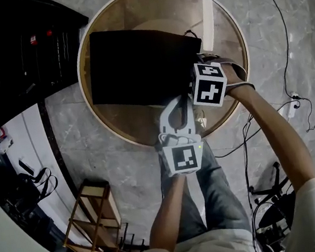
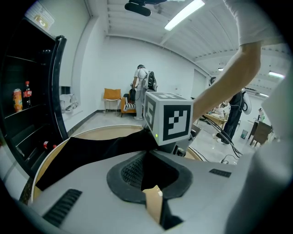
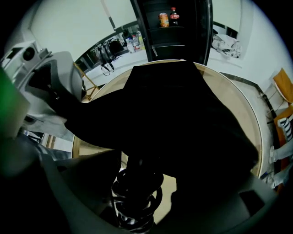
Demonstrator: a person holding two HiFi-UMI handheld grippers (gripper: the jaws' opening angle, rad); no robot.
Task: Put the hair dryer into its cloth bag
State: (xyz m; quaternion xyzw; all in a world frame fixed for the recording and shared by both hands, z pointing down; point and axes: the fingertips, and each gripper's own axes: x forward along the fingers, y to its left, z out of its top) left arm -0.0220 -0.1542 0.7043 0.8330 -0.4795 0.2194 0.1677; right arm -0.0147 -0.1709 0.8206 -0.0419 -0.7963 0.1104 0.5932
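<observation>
A black cloth bag (image 1: 137, 67) lies flat on a round wooden table (image 1: 117, 128). My left gripper (image 1: 178, 101) reaches the bag's near edge from below; in the left gripper view its jaws (image 2: 153, 183) are shut on a fold of the black cloth (image 2: 91, 146). My right gripper (image 1: 199, 71) stands steeply over the bag's right end, under its marker cube. In the right gripper view the bag (image 3: 183, 114) fills most of the picture, and the hair dryer's black coiled cord (image 3: 137, 201) lies between the wide-open jaws (image 3: 142, 192). The dryer's body is hidden.
A black shelf unit (image 1: 7, 50) with bottles stands at the upper left. A wooden rack (image 1: 98, 218) sits on the floor near my legs. Cables (image 1: 290, 75) run over the floor at the right. A person (image 2: 142, 87) stands far back in the room.
</observation>
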